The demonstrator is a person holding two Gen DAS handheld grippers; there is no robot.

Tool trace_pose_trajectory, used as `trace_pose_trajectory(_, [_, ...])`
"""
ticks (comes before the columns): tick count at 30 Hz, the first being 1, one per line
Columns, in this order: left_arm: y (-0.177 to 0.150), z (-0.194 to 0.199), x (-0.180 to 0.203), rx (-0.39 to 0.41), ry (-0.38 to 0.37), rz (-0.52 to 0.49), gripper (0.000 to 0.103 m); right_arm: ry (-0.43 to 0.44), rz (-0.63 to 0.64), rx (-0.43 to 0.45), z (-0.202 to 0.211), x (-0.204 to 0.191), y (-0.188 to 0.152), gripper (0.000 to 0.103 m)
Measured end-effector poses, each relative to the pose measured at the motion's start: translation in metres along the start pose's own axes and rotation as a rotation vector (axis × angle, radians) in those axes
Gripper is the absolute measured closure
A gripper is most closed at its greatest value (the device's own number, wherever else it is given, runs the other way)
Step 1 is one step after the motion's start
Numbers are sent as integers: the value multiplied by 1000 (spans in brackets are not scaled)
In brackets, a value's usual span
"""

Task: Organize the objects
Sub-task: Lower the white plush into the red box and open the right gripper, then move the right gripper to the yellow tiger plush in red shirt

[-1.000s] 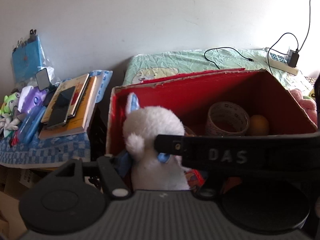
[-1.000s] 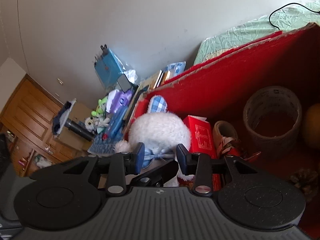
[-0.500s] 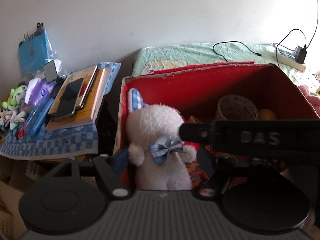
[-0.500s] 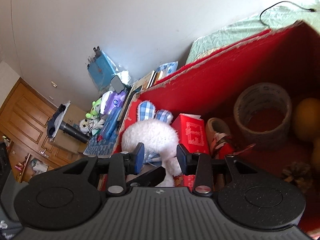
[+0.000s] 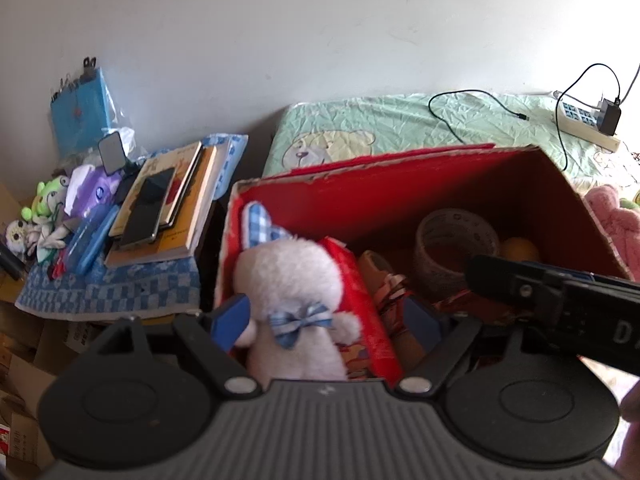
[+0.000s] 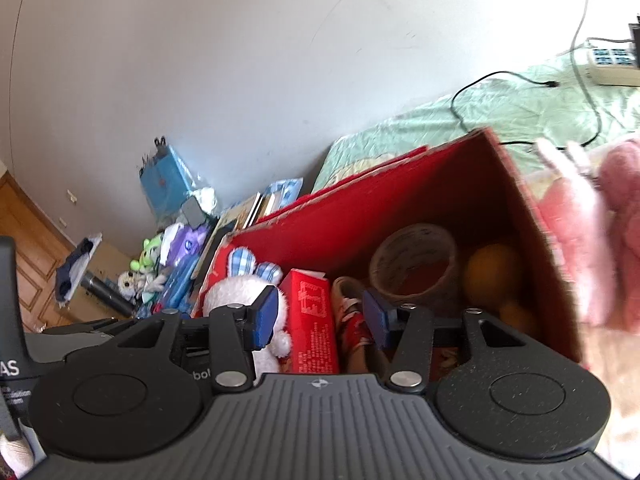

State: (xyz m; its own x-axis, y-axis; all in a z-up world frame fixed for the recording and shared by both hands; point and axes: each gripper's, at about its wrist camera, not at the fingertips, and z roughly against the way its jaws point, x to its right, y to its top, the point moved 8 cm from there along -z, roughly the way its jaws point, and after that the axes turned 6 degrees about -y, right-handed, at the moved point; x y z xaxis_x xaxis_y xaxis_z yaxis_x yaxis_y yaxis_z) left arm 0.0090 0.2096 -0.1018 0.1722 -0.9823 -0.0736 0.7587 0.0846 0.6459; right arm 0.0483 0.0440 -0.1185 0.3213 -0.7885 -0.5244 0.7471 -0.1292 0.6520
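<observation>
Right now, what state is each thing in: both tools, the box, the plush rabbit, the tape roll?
Left tool: open, empty.
Right tool: open, empty.
Red box: open-topped, partly filled.
White plush rabbit: upright in the box's left end.
Tape roll: in the box, standing on edge.

Fluffy white plush on the rabbit point(image 5: 294, 280), with a checked cloth bow; beside it a glossy red paper carton point(image 5: 360, 304). Matt red cardboard with frayed edges on the box point(image 5: 400, 184) around them. Behind the box, crinkled green cloth bedding point(image 5: 380, 124). Ribbed matt black plastic on the left gripper point(image 5: 326, 322)
</observation>
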Motion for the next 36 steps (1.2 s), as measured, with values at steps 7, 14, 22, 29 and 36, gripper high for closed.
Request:
trace_pose_trajectory(7, [7, 15, 29, 14, 27, -3, 16, 27, -21, 29, 26, 23, 7, 52])
trace_pose_trajectory(14, [10, 26, 79, 21, 1, -4, 16, 39, -13, 38, 56, 60, 19, 52])
trace_pose_trajectory(22, [13, 24, 153, 15, -57, -20, 17, 26, -40, 41, 89, 120, 33, 52])
trace_pose_trajectory(29, [17, 20, 217, 18, -159, -35, 18, -14, -67, 40, 113, 173, 40, 52])
trace_pose_trajectory(36, [12, -1, 284, -55, -293, -57, 18, -77, -130, 60, 142, 230, 46, 52])
